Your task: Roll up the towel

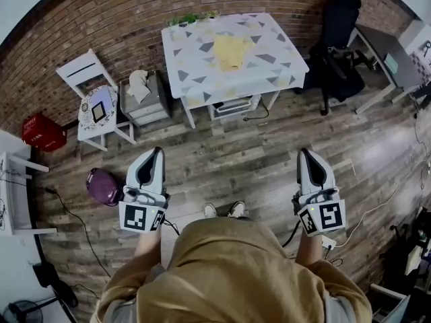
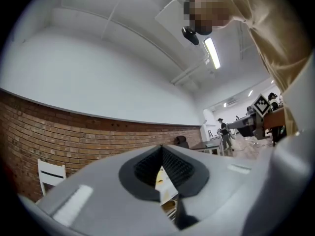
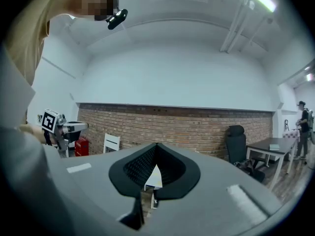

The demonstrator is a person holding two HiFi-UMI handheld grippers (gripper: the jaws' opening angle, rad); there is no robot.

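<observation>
The left gripper [image 1: 155, 155] and the right gripper [image 1: 307, 155] both have their jaws pressed together with nothing between them. The person holds them out side by side, well apart, over the wood floor [image 1: 236, 150]. Well ahead of them, the yellow towel [image 1: 231, 50] lies crumpled on the patterned table [image 1: 195, 79] by the brick wall [image 1: 101, 19]. A white chair [image 1: 84, 73] stands left of the table and a black office chair [image 1: 337, 25] right of it.
</observation>
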